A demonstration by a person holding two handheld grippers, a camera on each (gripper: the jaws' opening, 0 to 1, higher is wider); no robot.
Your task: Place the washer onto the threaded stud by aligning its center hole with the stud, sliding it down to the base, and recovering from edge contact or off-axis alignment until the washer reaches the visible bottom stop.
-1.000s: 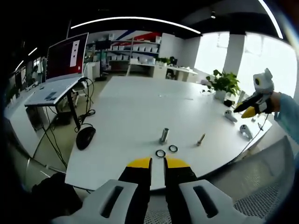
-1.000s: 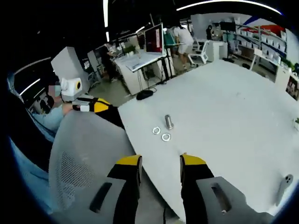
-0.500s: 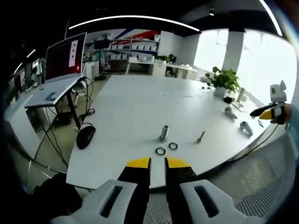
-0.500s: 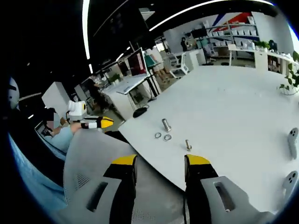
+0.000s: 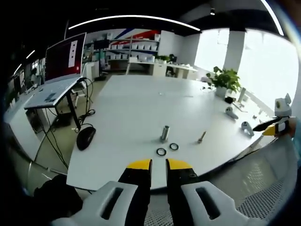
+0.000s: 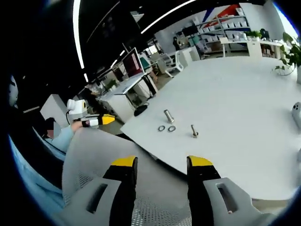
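Observation:
On the white table (image 5: 141, 103) a short threaded stud (image 5: 164, 133) stands upright, with two washers (image 5: 161, 152) (image 5: 174, 146) lying flat just in front of it. A second bolt (image 5: 201, 137) lies to the right. My left gripper (image 5: 158, 164) hangs short of the near table edge, its yellow-tipped jaws nearly together with nothing between them. My right gripper (image 6: 161, 162) is open and empty above a mesh chair back, well short of the stud (image 6: 168, 115), the washers (image 6: 166, 128) and the bolt (image 6: 194, 131). The right gripper (image 5: 275, 128) also appears far right in the left gripper view.
A black mouse (image 5: 85, 138) and cables sit left of the table beside a laptop stand (image 5: 56, 89). A potted plant (image 5: 225, 84) and controllers (image 5: 247, 128) lie at the far right. A grey mesh chair (image 6: 94, 160) is under my right gripper. A person's sleeve (image 6: 59, 139) holds the left gripper (image 6: 96, 121).
The right gripper has pulled back and swung right; the stud and washers look smaller and farther in its view. In the left gripper view it sank lower at the right edge. The left gripper barely moved.

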